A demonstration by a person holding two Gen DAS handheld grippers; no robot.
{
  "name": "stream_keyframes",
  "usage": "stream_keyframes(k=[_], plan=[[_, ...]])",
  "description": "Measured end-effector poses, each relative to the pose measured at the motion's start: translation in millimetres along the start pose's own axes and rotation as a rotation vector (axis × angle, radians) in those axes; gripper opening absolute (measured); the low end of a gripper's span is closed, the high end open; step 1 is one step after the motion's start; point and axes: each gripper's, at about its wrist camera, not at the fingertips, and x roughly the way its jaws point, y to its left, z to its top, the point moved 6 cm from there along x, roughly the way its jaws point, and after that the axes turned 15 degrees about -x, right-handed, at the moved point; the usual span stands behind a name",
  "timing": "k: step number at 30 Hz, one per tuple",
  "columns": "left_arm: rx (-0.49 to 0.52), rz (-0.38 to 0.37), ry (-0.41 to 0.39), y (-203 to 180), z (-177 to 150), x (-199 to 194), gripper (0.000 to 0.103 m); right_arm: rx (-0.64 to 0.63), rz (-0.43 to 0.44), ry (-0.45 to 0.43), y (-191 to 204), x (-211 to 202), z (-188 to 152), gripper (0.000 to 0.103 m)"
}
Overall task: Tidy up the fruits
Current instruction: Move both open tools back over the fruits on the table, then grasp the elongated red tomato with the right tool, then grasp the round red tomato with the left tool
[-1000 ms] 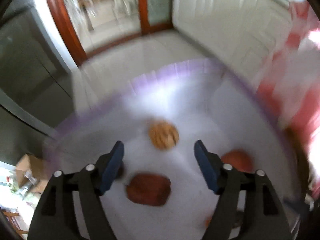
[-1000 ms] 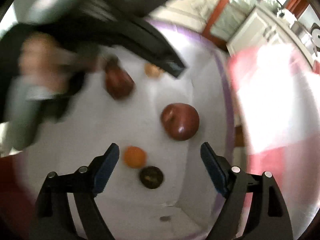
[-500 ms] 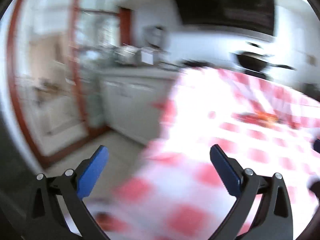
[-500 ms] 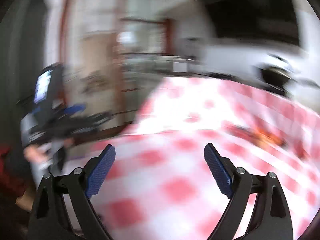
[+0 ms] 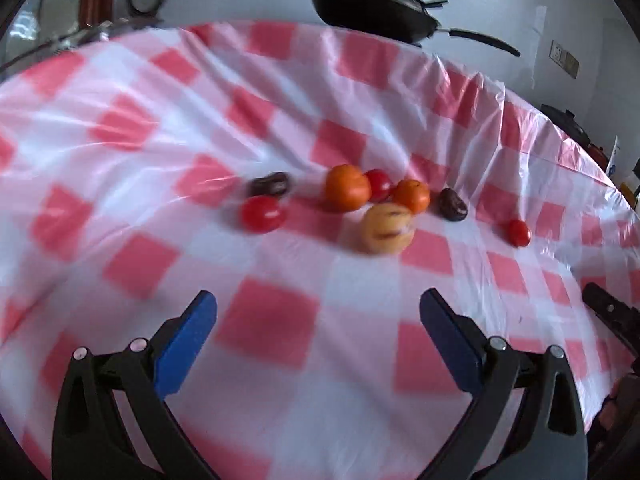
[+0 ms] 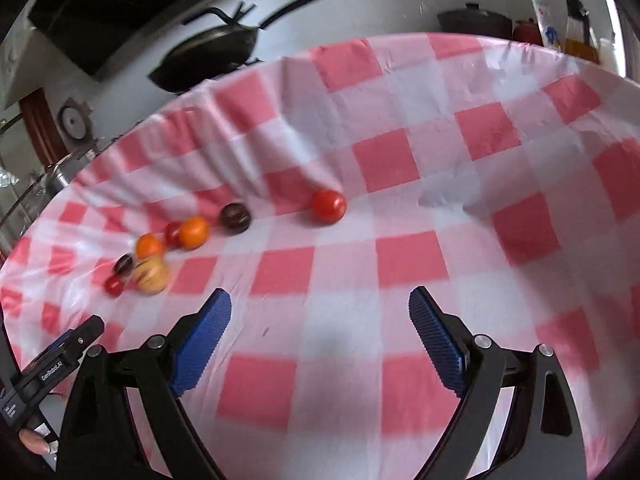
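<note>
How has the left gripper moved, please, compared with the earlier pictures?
Yes: the left gripper swung from above the white bin to over the checked tablecloth, facing the fruit.

both grippers, left gripper (image 5: 318,314) and right gripper (image 6: 320,312), have black frames, silver screws and ribbed blue fingers (image 6: 202,346).
</note>
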Motion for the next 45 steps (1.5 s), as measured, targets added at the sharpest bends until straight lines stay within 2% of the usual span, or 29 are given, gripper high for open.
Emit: stream_keyframes(k=[3, 6, 8, 11, 13, 16, 18, 20, 23, 33, 38, 45], plan=[[-0.059, -0.057, 0.012, -3, 14, 12, 0.101, 0.023, 0.022, 0.019, -4, 22, 13, 0.087], [-0.132, -0.113, 0.077, 6, 13, 20, 0.101, 0.02, 0.016, 0.045, -7, 56, 33, 0.087], [-0.153, -0.166, 0.07, 9, 13, 16, 0.101, 0.013, 0.021, 0.072, -3, 70, 41, 0.087], [-0.159, -0.168, 0.066, 9, 12, 16, 0.101, -0.008, -0.01, 0.115, -1, 96, 52, 0.086], [-0.131, -0.173, 0.065, 4, 10, 15, 0.101, -0.032, -0.031, 0.142, 2, 111, 56, 0.083], [-0.127, -0.179, 0.074, 3, 10, 15, 0.101, -0.06, -0.073, 0.174, 4, 127, 59, 0.071], [-0.139, -0.179, 0.076, 5, 10, 16, 0.101, -0.07, -0.093, 0.206, 5, 137, 60, 0.058], [-0.142, -0.183, 0.084, 5, 11, 16, 0.101, -0.069, -0.11, 0.202, 4, 140, 62, 0.055], [-0.144, -0.186, 0.087, 6, 10, 16, 0.101, -0.069, -0.13, 0.195, 1, 142, 62, 0.039], [-0.146, -0.188, 0.092, 7, 10, 14, 0.101, 0.18, 0.14, 0.039, 2, 99, 35, 0.038], [-0.11, -0.175, 0.102, 3, 6, 14, 0.101, 0.167, 0.131, -0.007, 6, 91, 38, 0.038], [-0.07, -0.151, 0.112, -5, 2, 14, 0.101, 0.197, 0.154, -0.013, 2, 91, 35, 0.039]])
